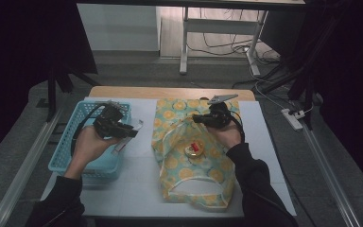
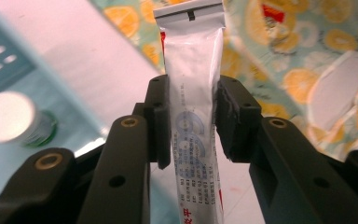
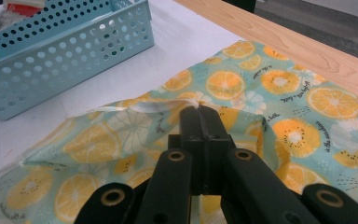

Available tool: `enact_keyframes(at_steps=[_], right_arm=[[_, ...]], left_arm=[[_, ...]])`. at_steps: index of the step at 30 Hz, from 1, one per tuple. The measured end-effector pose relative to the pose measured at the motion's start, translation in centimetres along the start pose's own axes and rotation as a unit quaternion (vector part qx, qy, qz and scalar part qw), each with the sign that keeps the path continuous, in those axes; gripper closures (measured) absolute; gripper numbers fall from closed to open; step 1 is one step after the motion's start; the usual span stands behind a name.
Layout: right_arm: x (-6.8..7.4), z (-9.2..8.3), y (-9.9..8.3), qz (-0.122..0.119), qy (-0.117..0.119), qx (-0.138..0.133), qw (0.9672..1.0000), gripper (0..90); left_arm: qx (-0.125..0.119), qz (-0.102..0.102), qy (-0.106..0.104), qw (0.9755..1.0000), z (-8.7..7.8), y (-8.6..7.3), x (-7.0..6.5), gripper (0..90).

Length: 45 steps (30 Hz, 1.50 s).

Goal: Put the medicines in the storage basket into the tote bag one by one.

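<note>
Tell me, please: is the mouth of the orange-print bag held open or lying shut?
Held open. The right gripper pinches the bag at its rim and lifts it, and a small jar shows through the raised opening.

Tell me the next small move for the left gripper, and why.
Probably carry the tube right, toward the bag. The left gripper is shut on it beside the basket, and the right gripper pinches the bag's edge, lifting it.

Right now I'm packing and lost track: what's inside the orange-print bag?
Through the orange-print bag's held-open mouth, one small round jar with a red and yellow top shows. Anything deeper under the fabric is covered.
</note>
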State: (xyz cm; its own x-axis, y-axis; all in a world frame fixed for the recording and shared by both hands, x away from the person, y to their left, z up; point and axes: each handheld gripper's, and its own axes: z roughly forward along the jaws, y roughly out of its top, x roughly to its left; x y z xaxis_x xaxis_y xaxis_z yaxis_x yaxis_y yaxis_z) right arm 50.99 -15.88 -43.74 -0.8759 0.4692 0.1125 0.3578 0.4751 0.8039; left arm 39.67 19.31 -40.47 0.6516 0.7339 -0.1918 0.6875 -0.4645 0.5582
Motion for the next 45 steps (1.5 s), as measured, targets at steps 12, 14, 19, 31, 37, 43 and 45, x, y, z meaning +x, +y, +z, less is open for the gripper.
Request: enact_keyframes(at_steps=[12, 14, 19, 31, 37, 43, 45], right_arm=[[-0.2, 0.1, 0.0, 0.003, 0.000, 0.000, 1.0000, 90.0], [-0.2, 0.1, -0.1, 0.003, 0.000, 0.001, 1.0000, 90.0], [-0.2, 0.2, -0.1, 0.004, 0.000, 0.000, 1.0000, 90.0], [-0.2, 0.1, 0.0, 0.007, -0.001, -0.001, 1.0000, 90.0], [-0.2, 0.2, 0.0, 0.007, -0.001, -0.002, 1.0000, 90.0], [-0.2, 0.2, 0.0, 0.007, 0.000, -0.002, 1.0000, 90.0], [-0.2, 0.2, 0.0, 0.008, 0.000, -0.002, 1.0000, 90.0]], left_arm=[[0.008, 0.043, -0.033, 0.9985, 3.5, 3.2, -3.9, 67.4], [0.008, 0.045, -0.037, 0.9982, 4.1, 3.6, -4.4, 67.4], [0.015, 0.061, -0.050, 0.9968, 5.9, 4.9, -6.1, 67.4], [0.029, 0.075, -0.057, 0.9951, 10.4, 6.7, -8.4, 67.3], [0.023, 0.070, -0.056, 0.9957, 12.1, 7.2, -8.8, 67.3], [0.021, 0.067, -0.043, 0.9966, 13.4, 7.5, -8.6, 67.3], [0.022, 0.069, -0.033, 0.9968, 13.9, 7.7, -8.4, 67.2]])
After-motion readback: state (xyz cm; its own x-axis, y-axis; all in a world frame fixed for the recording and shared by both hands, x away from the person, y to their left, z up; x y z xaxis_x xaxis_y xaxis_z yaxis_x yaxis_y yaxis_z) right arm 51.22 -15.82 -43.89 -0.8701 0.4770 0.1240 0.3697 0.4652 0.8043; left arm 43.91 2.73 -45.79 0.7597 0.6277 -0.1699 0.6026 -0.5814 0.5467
